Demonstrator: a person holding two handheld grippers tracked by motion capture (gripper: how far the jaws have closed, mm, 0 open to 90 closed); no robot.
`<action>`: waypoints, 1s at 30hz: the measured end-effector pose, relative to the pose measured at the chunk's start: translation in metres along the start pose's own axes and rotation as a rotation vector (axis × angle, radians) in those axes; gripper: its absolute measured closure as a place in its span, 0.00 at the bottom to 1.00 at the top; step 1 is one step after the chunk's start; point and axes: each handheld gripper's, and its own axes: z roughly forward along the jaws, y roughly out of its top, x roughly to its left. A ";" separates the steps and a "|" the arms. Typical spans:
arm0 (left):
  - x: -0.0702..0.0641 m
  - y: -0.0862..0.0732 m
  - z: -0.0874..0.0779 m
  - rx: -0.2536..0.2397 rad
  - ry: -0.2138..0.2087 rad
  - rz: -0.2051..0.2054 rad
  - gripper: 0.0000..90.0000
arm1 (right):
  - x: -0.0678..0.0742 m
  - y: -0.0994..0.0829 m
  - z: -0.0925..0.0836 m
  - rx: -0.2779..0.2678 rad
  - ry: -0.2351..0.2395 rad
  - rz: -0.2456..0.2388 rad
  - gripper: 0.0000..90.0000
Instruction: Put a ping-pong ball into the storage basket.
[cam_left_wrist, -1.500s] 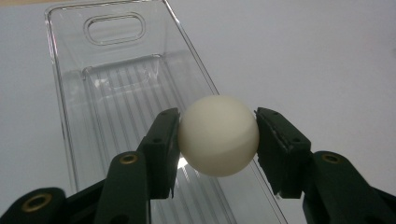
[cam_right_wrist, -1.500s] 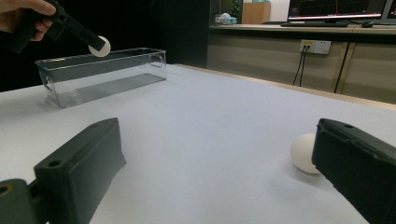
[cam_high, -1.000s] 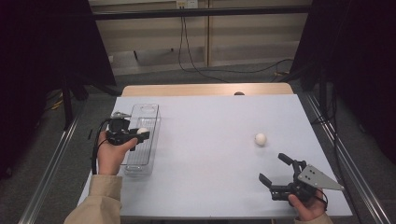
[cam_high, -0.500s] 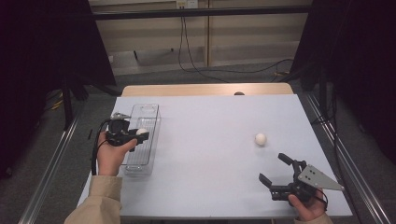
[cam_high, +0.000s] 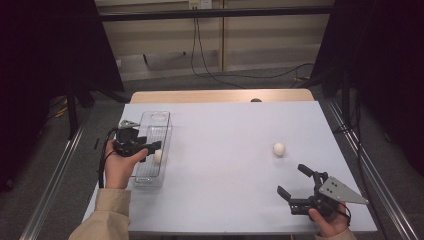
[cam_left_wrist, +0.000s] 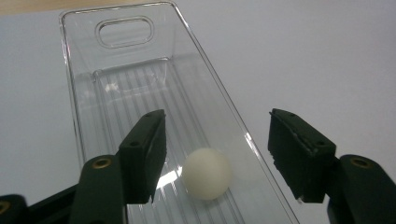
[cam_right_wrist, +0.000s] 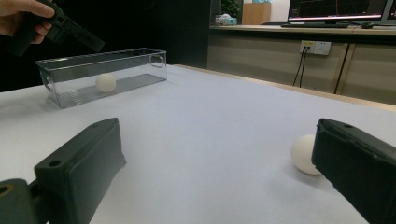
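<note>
A clear plastic bin (cam_high: 161, 121) stands at the table's left side. My left gripper (cam_high: 150, 150) hovers over it; its jaws have just been opening and now stand apart. In the left gripper view (cam_left_wrist: 215, 116) a white ball (cam_left_wrist: 206, 173) lies on the bin floor (cam_left_wrist: 140, 93) below the gap, touched by neither pad. That ball (cam_high: 158, 155) rests near the bin's near end. A second white ball (cam_high: 279, 149) sits on the table at the right. My right gripper (cam_high: 291, 179) is open, low near the front edge; that ball (cam_right_wrist: 302, 154) is partly hidden behind its right jaw.
The white table (cam_high: 225, 165) has wide bare room between the bin and the second ball. The right gripper view (cam_right_wrist: 218, 128) shows the bin (cam_right_wrist: 126, 58) with its ball (cam_right_wrist: 105, 82) far left, and the other hand's gripper (cam_right_wrist: 70, 29) above it. Dark curtains flank the table.
The left gripper's jaws have parted, and a white ball now lies in the bin beside them. Neither hand has shifted; the right gripper stays open.
</note>
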 end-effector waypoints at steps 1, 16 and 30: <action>-0.001 0.000 0.000 -0.002 -0.003 0.003 0.40 | 0.000 0.000 0.000 0.001 0.001 0.001 0.02; -0.018 0.005 0.004 -0.021 -0.046 0.024 0.28 | 0.001 0.000 0.000 0.000 0.005 -0.004 0.02; -0.034 0.009 0.015 -0.023 -0.082 0.038 0.22 | 0.001 0.000 0.000 0.003 0.005 -0.004 0.02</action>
